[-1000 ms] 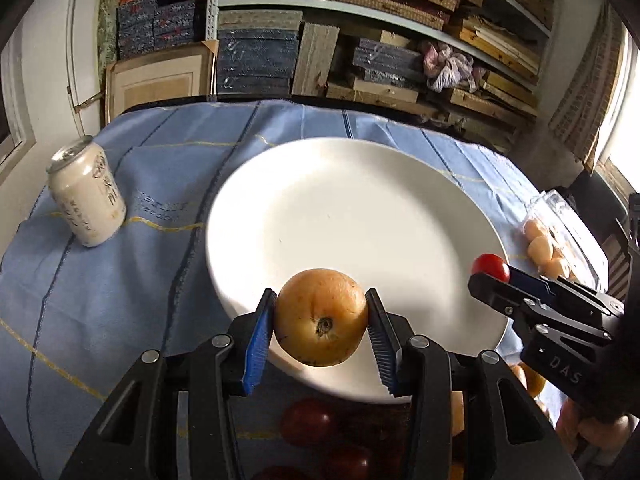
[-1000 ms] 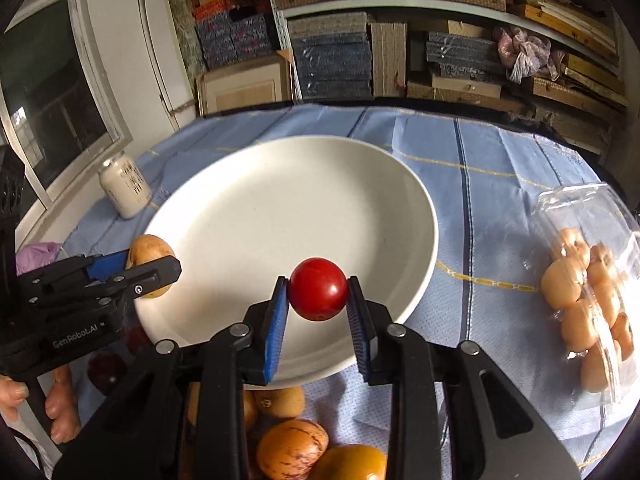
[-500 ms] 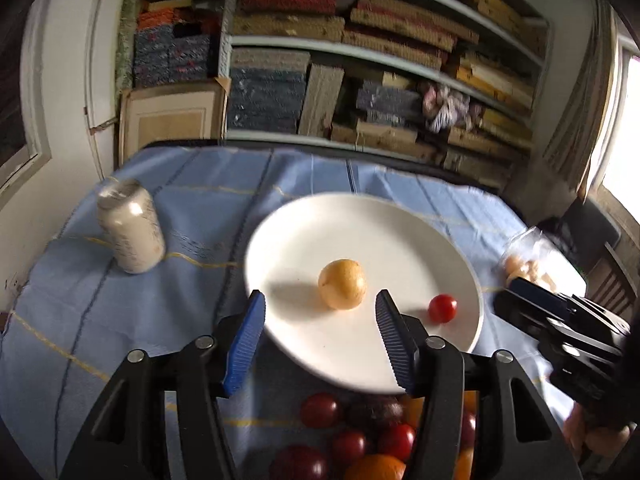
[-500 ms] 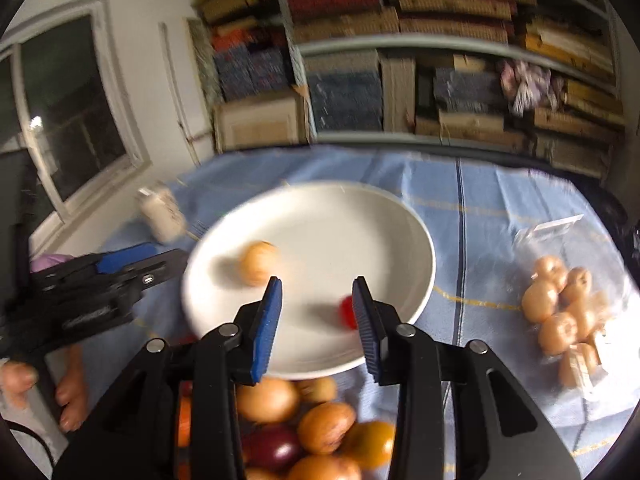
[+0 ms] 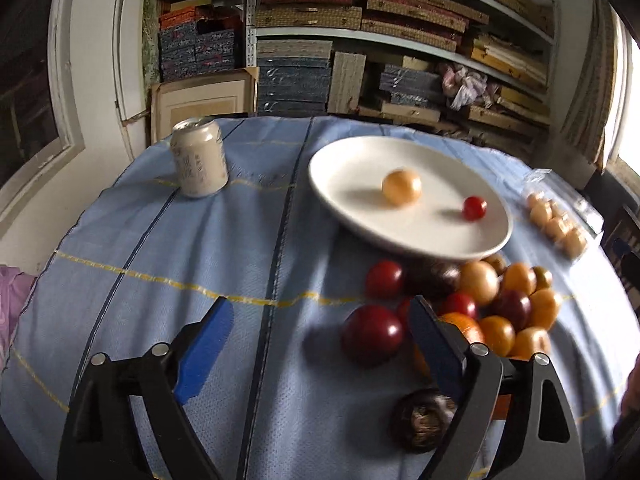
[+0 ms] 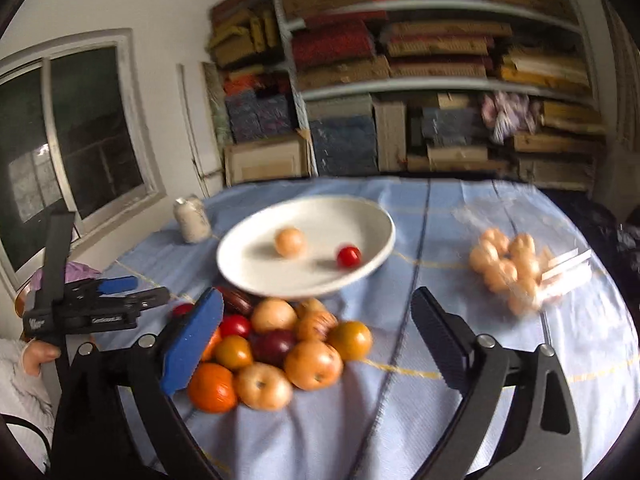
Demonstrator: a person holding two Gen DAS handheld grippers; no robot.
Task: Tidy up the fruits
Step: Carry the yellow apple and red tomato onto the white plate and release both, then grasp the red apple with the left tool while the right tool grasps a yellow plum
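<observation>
Left wrist view: white plate (image 5: 408,236) carries yellow fruit (image 5: 401,187) and red tomato (image 5: 474,208), both round, no long axis. Fruit pile (image 5: 472,304) just beside plate's near rim. Left gripper (image 5: 320,344) and right gripper (image 6: 316,334) opening wide, gripping nothing.

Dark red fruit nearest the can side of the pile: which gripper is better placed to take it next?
Probably left. The dark red fruit lies just inside the left gripper, whose jaws are opening; the right gripper, also opening, frames the pile's other side.

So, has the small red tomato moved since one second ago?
Yes. The red tomato was then between the right gripper's pads over the near rim of the plate; now it lies on the plate, beside the yellow fruit.
</observation>
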